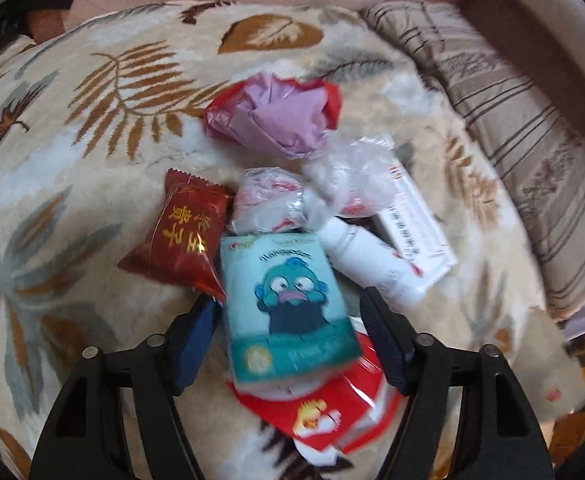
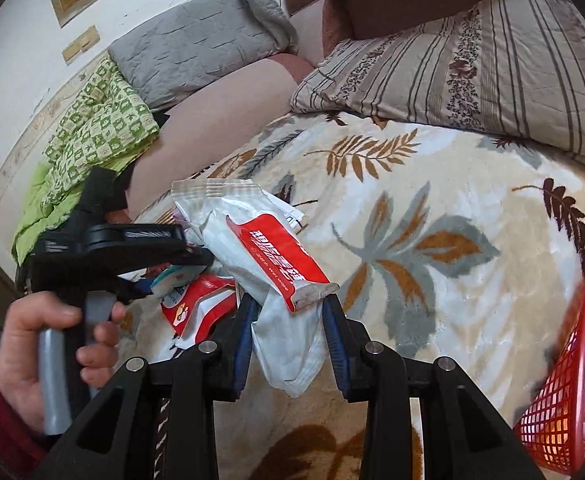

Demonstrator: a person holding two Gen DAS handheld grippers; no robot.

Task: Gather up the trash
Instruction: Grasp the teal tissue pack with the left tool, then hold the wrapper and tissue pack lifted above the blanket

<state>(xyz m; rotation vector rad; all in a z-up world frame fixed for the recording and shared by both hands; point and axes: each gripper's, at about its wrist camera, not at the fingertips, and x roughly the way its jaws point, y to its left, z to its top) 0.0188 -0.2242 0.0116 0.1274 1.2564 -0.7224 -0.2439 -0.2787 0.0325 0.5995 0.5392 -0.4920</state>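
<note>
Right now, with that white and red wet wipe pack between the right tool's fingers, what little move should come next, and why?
Probably swing the right tool rightward to the red mesh basket and let go there. The wet wipe pack appears already gripped and lifted off the leaf-print blanket, and the basket sits just to its right.

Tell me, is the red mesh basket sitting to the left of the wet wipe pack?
No, the red mesh basket sits at the far right edge, well right of the wet wipe pack between the right gripper's fingers.

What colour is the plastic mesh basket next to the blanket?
The plastic mesh basket is red. It shows only in the right wrist view, at the right edge.
</note>
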